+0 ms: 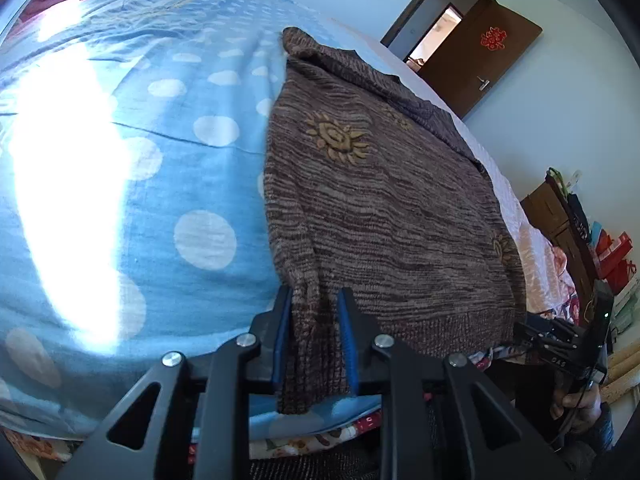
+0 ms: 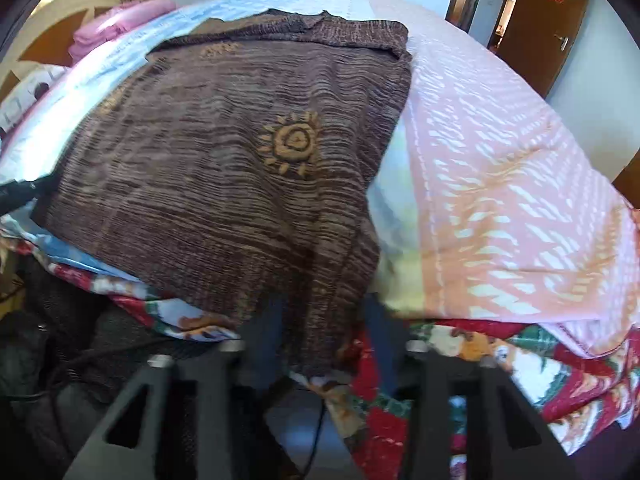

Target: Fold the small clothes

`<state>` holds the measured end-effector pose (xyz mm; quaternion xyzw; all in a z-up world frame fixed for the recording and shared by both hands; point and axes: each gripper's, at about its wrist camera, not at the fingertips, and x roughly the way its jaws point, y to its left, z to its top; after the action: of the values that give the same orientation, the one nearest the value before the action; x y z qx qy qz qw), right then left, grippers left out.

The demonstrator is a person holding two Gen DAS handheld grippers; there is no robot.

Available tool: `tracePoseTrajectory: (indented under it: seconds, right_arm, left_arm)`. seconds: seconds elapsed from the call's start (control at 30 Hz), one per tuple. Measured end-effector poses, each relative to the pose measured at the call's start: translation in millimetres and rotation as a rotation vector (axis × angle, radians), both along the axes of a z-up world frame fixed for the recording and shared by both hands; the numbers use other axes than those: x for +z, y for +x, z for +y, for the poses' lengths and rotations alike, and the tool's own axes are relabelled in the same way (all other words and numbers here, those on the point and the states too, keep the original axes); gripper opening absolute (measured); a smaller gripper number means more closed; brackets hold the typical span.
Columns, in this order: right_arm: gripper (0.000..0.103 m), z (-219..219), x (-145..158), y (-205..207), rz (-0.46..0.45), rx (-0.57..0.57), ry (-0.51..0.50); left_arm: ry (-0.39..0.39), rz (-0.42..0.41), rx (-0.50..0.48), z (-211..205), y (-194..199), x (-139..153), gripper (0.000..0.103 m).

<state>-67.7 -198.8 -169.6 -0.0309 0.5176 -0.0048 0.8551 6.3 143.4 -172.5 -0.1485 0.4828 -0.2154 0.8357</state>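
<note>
We see one brown knitted sweater [image 1: 392,208] lying flat on the bed [image 1: 168,184], its hem at the near edge. Our two claws each pinch a hem corner: left claw [image 1: 314,320] and right claw [image 2: 320,320] both clamp the knit.

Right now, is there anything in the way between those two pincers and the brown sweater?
Nothing visible. The left gripper already has the brown sweater's hem corner bunched between its blue pads. The right gripper has the other corner between its fingers; that view is blurred, but nothing else lies between.
</note>
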Motion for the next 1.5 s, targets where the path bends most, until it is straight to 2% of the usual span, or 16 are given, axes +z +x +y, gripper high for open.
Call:
tracePoseTrajectory:
  seconds: [0.07,0.1,0.27,0.37,0.47,0.63,0.83,0.93,0.97,1.0,1.07,1.13,1.2,1.3,1.4,1.5]
  right_arm:
    - [0.008,-8.9,1.5,0.6,0.004,-0.002,0.063]
    - [0.008,-14.0,2.8,0.9,0.012,-0.010,0.113]
    - [0.008,-44.9,36.6,-2.2,-0.025,-0.047,0.433]
    - [0.008,-68.7,73.8,3.4,-0.110,-0.074,0.558]
    - [0.008,-88.3,102.6,25.5,-0.174,-0.112,0.644]
    - [0.008,-110.9,112.6,93.5,-0.206,-0.198,0.653]
    - [0.013,-136.7,71.7,186.7,-0.159,-0.329,0.603]
    - [0.037,-146.4,60.1,205.7,-0.133,-0.386,0.542]
    - [0.047,-150.1,61.0,205.4,-0.153,-0.394,0.550]
    - [0.050,-152.9,64.0,200.3,-0.187,-0.395,0.562]
    - [0.050,-156.4,74.5,189.0,-0.264,-0.396,0.571]
    - [0.050,-156.0,84.4,172.5,-0.329,-0.395,0.567]
    - [0.050,-152.2,86.4,159.3,-0.341,-0.386,0.554]
    - [0.050,-139.6,81.3,143.5,-0.311,-0.357,0.532]
    - [0.050,-126.9,75.0,137.2,-0.275,-0.329,0.510]
    - [0.050,-116.3,62.3,139.0,-0.239,-0.315,0.499]
  left_arm:
    - [0.018,-0.008,-0.002,-1.3,-1.5,1.0,0.018]
    - [0.037,-0.014,0.003,-1.5,-2.1,1.6,0.007]
    - [-0.086,0.008,0.000,14.0,2.0,17.8,0.006]
    - [-0.158,-0.010,-0.003,21.2,16.8,44.5,0.006]
    - [-0.154,-0.032,-0.003,16.8,48.9,72.0,0.006]
    - [-0.059,-0.029,0.024,-3.6,125.8,91.6,0.006]
    - [0.045,0.068,0.103,-20.9,217.6,68.6,0.008]
    - [0.041,0.082,0.129,-7.7,237.2,65.1,0.015]
    - [0.038,0.069,0.128,-1.8,237.9,67.2,0.018]
    - [0.040,0.048,0.122,1.9,235.0,71.0,0.023]
    - [0.062,-0.027,0.076,9.4,222.4,78.1,0.032]
    - [0.124,-0.116,-0.010,8.0,209.6,81.9,0.054]
    - [0.216,-0.191,-0.089,1.8,197.6,82.3,0.069]
    - [0.325,-0.256,-0.246,-8.6,176.2,73.8,0.070]
    - [0.487,-0.289,-0.363,-19.2,163.8,61.1,0.070]
    - [0.480,-0.269,-0.448,-29.9,164.9,52.4,0.070]
